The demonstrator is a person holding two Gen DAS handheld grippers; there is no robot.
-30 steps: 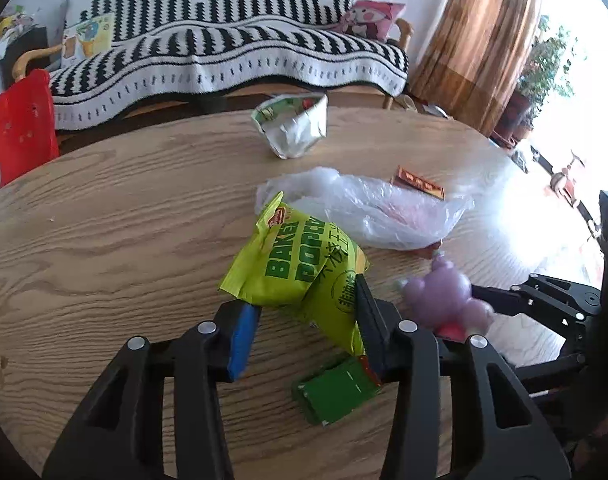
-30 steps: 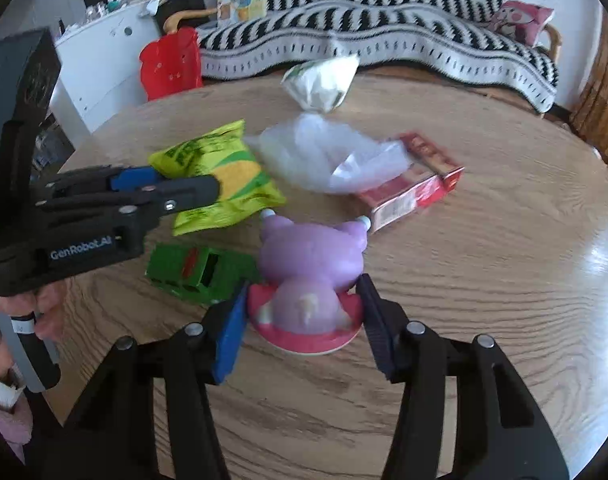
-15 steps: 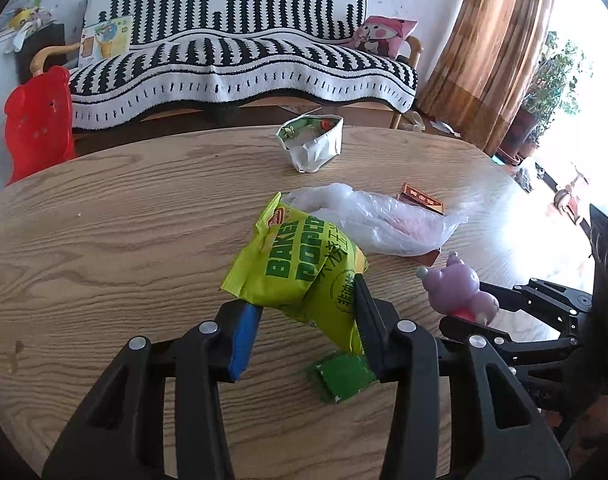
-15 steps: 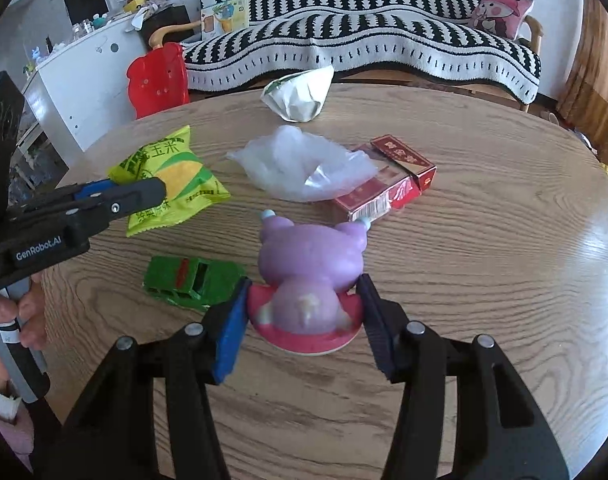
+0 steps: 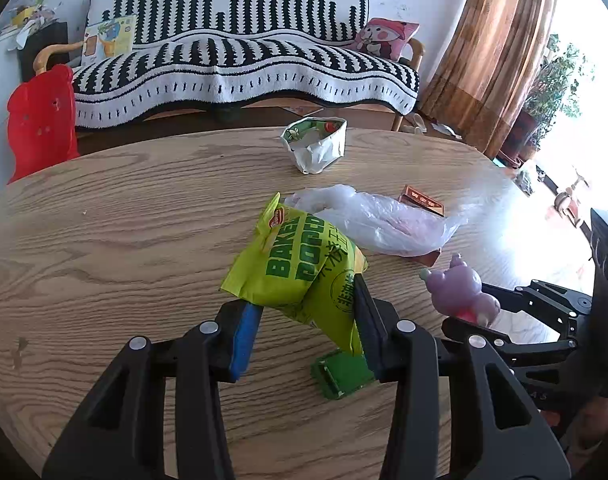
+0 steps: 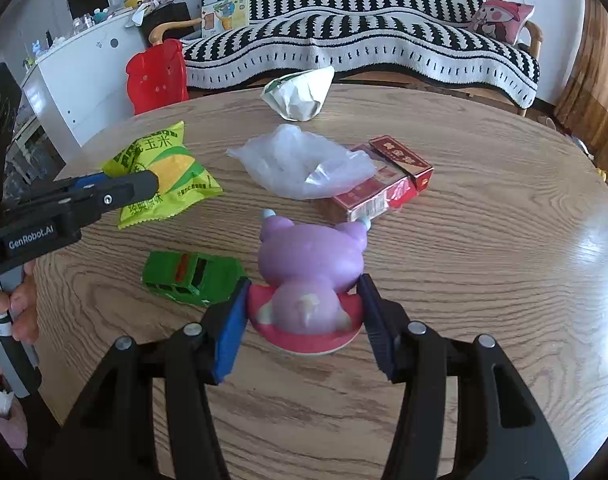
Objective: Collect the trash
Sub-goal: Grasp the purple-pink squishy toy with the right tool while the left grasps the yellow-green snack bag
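Left gripper (image 5: 305, 320): jaws clamped on a green popcorn bag (image 5: 300, 268), held clear of the wooden table (image 5: 104, 240); a green toy car (image 5: 341, 372) lies below its right finger. Right gripper (image 6: 304, 320): jaws closed on the red base of a purple toy (image 6: 311, 264). Ahead of both grippers: clear plastic bag (image 6: 304, 160) draped on a red carton (image 6: 387, 184); beyond, a crumpled wrapper (image 6: 300, 92).
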